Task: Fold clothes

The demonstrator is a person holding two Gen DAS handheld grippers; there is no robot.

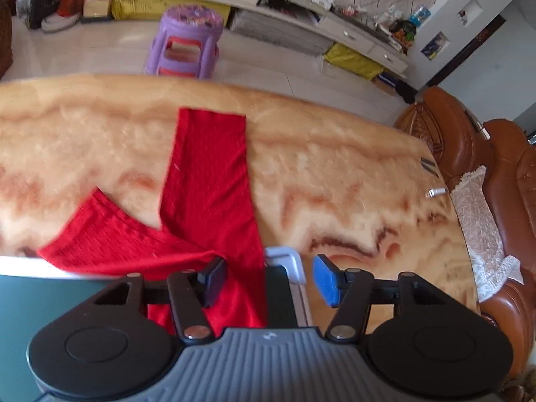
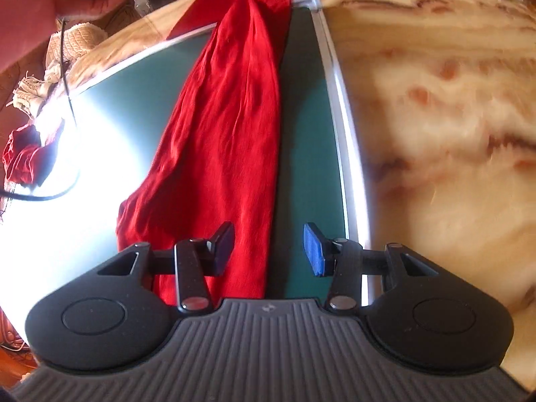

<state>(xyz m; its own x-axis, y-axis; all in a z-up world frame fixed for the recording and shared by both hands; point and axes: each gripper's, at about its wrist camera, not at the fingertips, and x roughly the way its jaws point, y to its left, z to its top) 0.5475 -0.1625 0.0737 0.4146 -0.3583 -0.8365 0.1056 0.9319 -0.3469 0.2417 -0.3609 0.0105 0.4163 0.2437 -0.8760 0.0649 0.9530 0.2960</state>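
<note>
Both tools hover with fingers spread and gripping nothing: the left tool (image 1: pixel 268 279) above the waist end of red trousers (image 1: pixel 207 181), the right tool (image 2: pixel 269 248) above bunched red cloth (image 2: pixel 227 127) on a green board (image 2: pixel 308 154). Those trousers lie on the marble-patterned bench (image 1: pixel 351 174), legs splayed toward its far edge, beyond which stands a purple stool (image 1: pixel 187 43).
</note>
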